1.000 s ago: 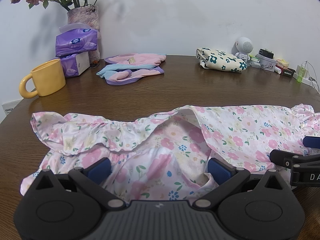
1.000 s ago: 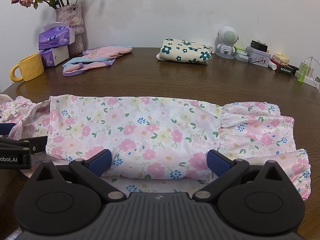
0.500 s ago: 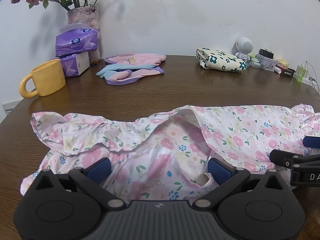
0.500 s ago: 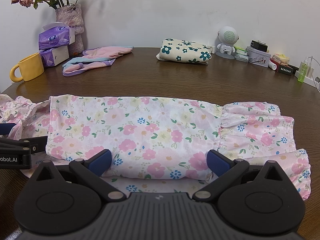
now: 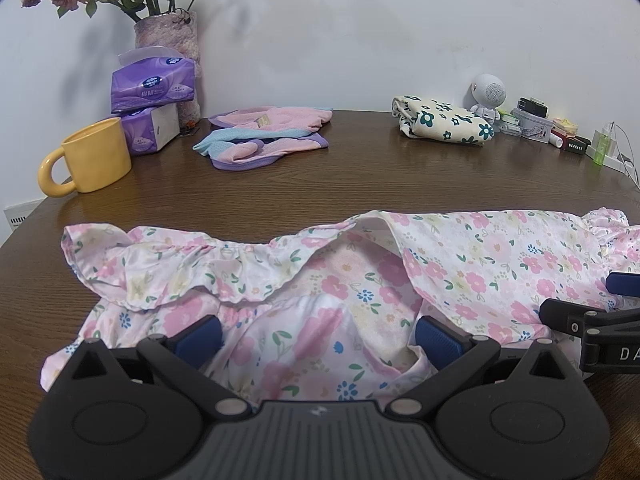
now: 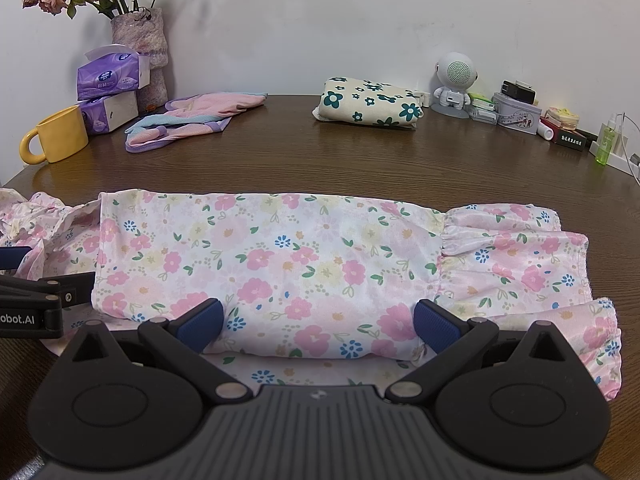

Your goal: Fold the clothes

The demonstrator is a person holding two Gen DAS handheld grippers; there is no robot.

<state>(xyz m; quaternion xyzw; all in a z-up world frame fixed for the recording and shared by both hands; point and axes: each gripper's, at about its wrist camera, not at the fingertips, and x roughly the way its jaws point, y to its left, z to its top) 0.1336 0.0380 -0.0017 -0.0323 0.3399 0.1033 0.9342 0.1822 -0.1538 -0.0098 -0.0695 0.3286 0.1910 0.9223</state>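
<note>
Holding both tools low over the pink floral garment, I have my left hand-held gripper spread wide, its blue pads parted with rumpled fabric lying between and under them, nothing pinched. That end of the garment is bunched, with a ruffled edge turned back toward the far side. My right hand-held gripper is equally wide apart, its blue pads resting at the near edge of a flat folded panel; whether they press the cloth I cannot tell, but they clamp nothing. The garment stretches across the near part of the brown wooden surface, its gathered ruffled end lying to my right. In the left view, the side of my right tool shows at the right border, over the cloth. Farther back on the surface sit a yellow mug, stacked purple tissue packs, a vase of dried roses, a pink and blue garment, a folded cream cloth with dark green flowers, and a small white robot figure beside some small boxes.
</note>
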